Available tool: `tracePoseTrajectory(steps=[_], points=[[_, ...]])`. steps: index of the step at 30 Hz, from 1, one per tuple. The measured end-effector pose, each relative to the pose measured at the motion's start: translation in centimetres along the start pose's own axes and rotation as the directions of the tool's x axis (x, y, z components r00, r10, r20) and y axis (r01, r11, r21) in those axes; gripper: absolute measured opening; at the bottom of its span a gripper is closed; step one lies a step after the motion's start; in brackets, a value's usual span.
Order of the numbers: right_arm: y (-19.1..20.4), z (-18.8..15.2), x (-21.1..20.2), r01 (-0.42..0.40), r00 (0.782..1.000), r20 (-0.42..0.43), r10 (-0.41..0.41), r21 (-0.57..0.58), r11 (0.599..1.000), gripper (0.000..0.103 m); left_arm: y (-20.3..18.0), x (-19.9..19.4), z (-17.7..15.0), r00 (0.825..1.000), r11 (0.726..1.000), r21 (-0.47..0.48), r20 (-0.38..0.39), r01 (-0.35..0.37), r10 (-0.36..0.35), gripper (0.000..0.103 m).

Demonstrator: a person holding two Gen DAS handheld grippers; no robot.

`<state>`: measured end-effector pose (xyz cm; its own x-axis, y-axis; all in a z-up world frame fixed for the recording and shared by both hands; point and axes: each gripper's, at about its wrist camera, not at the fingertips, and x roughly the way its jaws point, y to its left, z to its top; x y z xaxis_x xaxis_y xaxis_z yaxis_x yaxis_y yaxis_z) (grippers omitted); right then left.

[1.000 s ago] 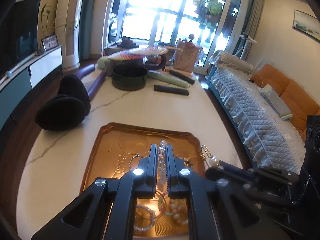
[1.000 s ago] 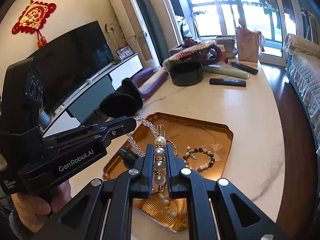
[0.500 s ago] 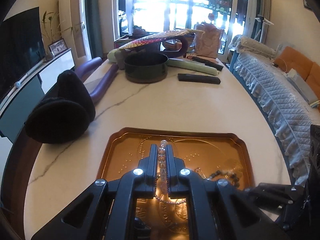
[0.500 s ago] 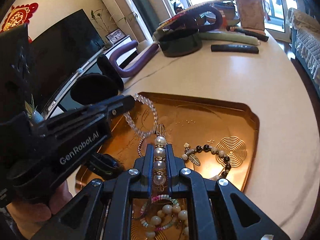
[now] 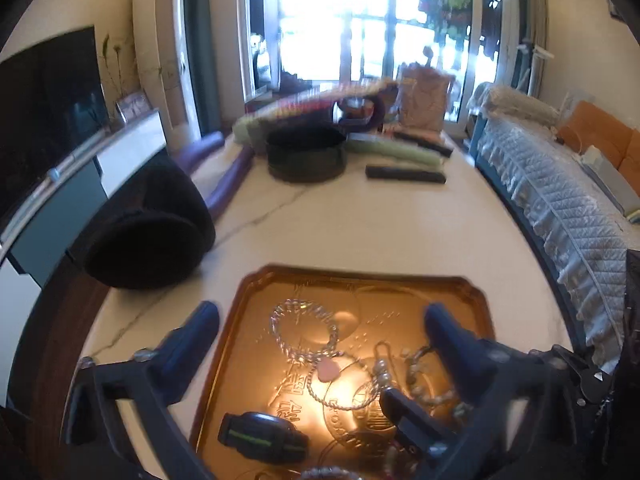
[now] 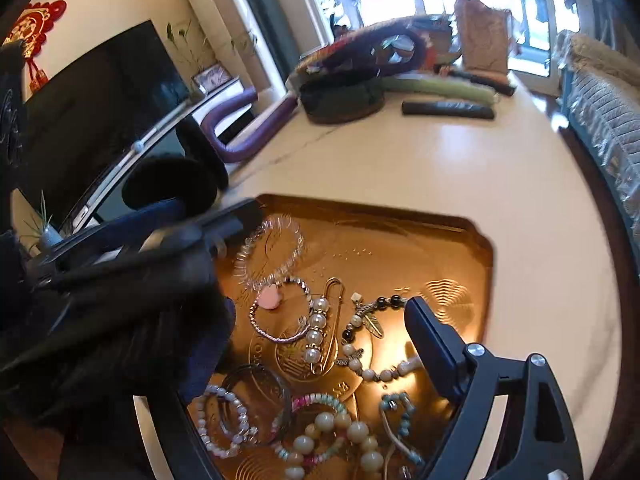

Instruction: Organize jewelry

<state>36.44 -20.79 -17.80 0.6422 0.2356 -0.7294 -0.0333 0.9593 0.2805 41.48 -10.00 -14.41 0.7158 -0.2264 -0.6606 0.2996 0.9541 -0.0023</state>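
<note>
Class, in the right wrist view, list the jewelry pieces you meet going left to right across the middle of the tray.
Clear bead bracelet → pink heart charm → pearl pin → feather charm → black and cream bead bracelet.

Your tray (image 6: 472, 240) looks like polished copper-toned metal, glossy and embossed with raised patterns, and it sits on a smooth, shiny stone-look tabletop (image 6: 460, 168) with faint grey veins. In it you have a clear glassy bead bracelet (image 6: 268, 252), a gold-metal pin of lustrous pearls (image 6: 316, 328) and a twisted silvery metal bangle (image 6: 280, 312). Your gripper fingers (image 6: 436, 348) are matt black plastic, and the earmuffs (image 5: 148, 228) look like soft, fuzzy black cloth.
</note>
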Motion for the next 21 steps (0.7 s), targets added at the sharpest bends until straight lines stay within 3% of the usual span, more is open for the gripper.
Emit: tracePoseTrajectory(steps=[6, 9, 11, 15, 21], points=[[1.8, -1.3, -5.5, 0.082, 0.995, 0.064, -0.081, -0.017, 0.996, 0.086, -1.9, -6.0, -1.3, 1.0, 0.999, 0.049, 0.007, -0.008, 0.008, 0.103], [2.5, -2.9, -8.4, 0.134, 0.988, 0.082, -0.133, 0.001, 0.991, 0.086, -2.3, -8.9, -2.3, 0.999, 0.999, 0.045, -0.041, -0.009, 0.011, 0.103], [2.8, -4.2, -10.0, 0.153, 0.986, 0.059, -0.154, 0.025, 0.988, 0.086, -2.7, -10.5, -3.2, 0.995, 0.998, 0.053, -0.089, -0.04, 0.044, 0.103], [4.2, -6.3, -13.7, 0.157, 0.985, 0.062, -0.158, 0.025, 0.987, 0.086, -2.6, -15.3, -5.5, 0.989, 0.995, -0.014, -0.106, -0.101, 0.099, 0.103], [7.1, -10.9, -20.1, 0.184, 0.976, 0.118, -0.181, -0.007, 0.983, 0.087, -2.7, -23.8, -9.4, 0.99, 0.991, -0.029, -0.038, -0.134, 0.133, 0.103]])
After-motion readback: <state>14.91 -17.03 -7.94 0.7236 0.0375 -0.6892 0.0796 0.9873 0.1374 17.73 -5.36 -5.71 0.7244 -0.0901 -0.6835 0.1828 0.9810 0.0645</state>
